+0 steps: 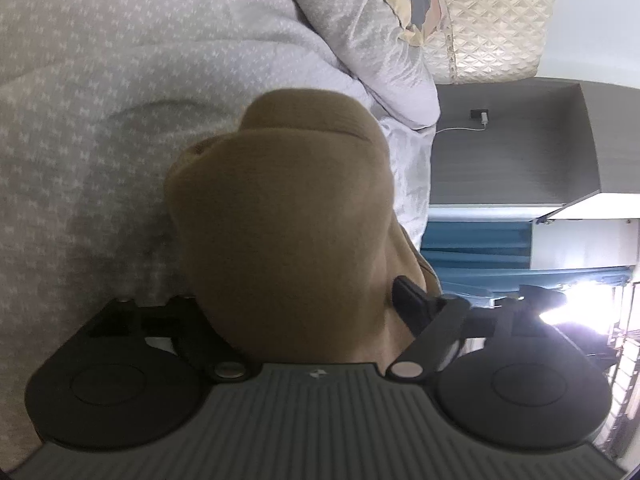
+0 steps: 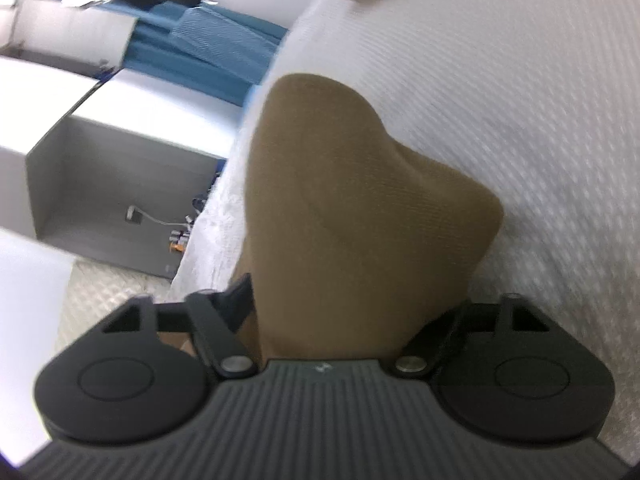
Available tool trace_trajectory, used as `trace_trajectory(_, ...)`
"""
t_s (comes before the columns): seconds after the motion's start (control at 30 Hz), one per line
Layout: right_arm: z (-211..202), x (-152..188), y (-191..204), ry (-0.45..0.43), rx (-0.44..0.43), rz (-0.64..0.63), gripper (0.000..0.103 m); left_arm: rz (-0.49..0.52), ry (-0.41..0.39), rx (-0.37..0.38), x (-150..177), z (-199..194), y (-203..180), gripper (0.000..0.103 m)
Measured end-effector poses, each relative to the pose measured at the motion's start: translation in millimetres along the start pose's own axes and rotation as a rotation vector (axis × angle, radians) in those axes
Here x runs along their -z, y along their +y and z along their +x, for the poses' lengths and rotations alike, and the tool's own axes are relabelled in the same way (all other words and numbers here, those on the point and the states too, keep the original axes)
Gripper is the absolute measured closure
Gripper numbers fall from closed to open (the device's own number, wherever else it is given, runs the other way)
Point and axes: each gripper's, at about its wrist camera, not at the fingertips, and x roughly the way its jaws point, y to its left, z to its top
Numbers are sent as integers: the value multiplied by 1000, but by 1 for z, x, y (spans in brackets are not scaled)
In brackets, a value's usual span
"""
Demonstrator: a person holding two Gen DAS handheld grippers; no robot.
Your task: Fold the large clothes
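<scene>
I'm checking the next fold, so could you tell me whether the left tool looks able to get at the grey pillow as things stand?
Probably not yet: the left tool has the brown garment bunched between its fingers, filling the way toward the grey pillow further up the bed.

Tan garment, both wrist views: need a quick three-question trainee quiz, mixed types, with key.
1. True or false: the tan garment lies flat and fully spread out on the patterned bed cover.
2. In the right wrist view, what fills the space between the fingers of the right gripper? A: tan fabric. B: a charger cable. C: nothing.
3. In the left wrist view, what bedding item lies beyond the garment, toward the quilted headboard?

Key: 1 false, it is bunched up. 2 A. 3 a pillow.
</scene>
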Motion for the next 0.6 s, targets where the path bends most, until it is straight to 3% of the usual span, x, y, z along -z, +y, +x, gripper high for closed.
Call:
trace_trajectory(0.07,-8,0,13,-15,-29,-68,42,4,2,-1,0,1,0,15)
trace_trajectory(0.27,-27,1,42,-42,-186,-188,44,-41,-27,6,-1,2,6,16)
trace_trajectory(0.37,-18,-4,41,-22,-156,-186,44,-74,-39,9,-1,1,10,16)
trace_trajectory(0.47,-4,-8,24,17,-81,-141,40,-32,-49,-24,2,3,5,16)
trace_trajectory(0.6,10,-12,4,52,-87,-42,36,28,-62,-56,6,0,-6,27)
